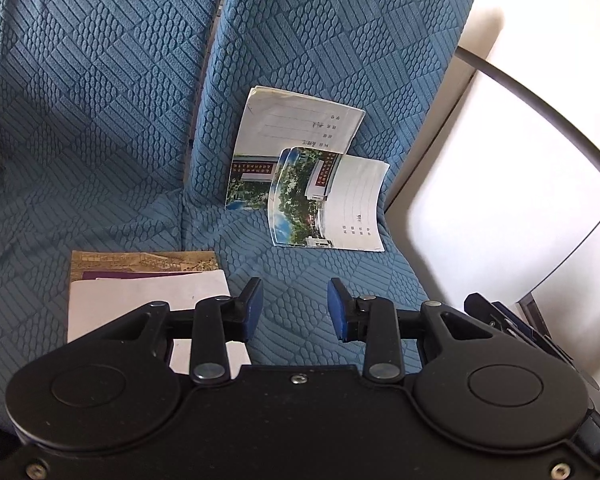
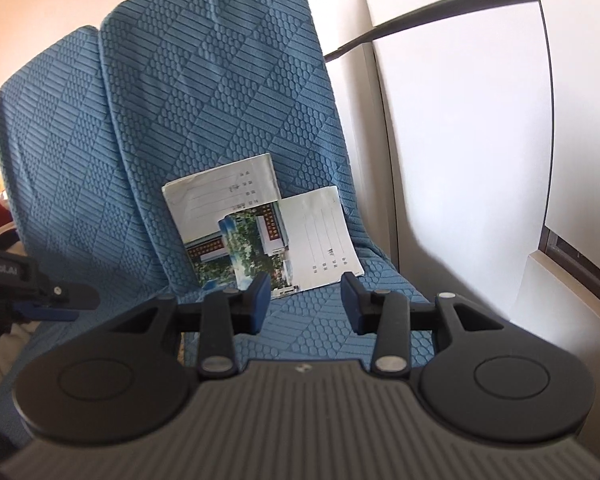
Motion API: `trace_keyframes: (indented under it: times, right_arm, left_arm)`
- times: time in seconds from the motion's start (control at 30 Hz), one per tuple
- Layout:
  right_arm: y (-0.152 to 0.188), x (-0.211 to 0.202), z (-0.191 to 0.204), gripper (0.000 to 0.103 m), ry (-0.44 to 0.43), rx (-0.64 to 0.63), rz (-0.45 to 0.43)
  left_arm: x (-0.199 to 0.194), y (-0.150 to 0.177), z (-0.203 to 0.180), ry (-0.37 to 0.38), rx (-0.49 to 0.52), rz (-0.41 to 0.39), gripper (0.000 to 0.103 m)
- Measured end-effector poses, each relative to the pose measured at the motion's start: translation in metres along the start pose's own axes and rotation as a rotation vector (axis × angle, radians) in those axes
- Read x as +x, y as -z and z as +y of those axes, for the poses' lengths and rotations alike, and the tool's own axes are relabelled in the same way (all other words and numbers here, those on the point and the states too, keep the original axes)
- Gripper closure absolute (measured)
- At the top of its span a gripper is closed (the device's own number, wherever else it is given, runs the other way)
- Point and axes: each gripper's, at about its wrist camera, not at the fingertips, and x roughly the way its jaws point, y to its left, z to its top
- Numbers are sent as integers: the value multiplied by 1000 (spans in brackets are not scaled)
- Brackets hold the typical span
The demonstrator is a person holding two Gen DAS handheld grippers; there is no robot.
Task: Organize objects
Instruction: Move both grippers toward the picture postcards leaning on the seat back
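two booklets (image 1: 300, 152) lean overlapped against the blue sofa back (image 1: 340, 40) as the left gripper (image 1: 295, 306) and right gripper (image 2: 305, 302) hang spread and empty; best pinch the nearer booklet's (image 2: 300, 240) free edge first

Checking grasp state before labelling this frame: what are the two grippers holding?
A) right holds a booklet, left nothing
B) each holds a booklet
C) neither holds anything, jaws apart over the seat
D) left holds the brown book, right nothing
C: the left gripper and right gripper both show only blue seat cover between their pads; the two booklets lean untouched against the backrest.
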Motion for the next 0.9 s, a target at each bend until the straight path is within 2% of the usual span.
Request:
trace_keyframes:
  times: [0.23, 0.4, 0.9]
  right_arm:
    - [-5, 36, -9, 62, 15, 2, 2]
    - [-6, 67, -8, 62, -17, 14, 16]
    - [-13, 190, -20, 61, -30, 114, 167]
  left_arm:
    - [42, -7, -7, -13, -4, 29, 71]
    - [77, -13, -5, -18, -22, 57, 71]
    - [180, -33, 6, -46, -68, 128, 71]
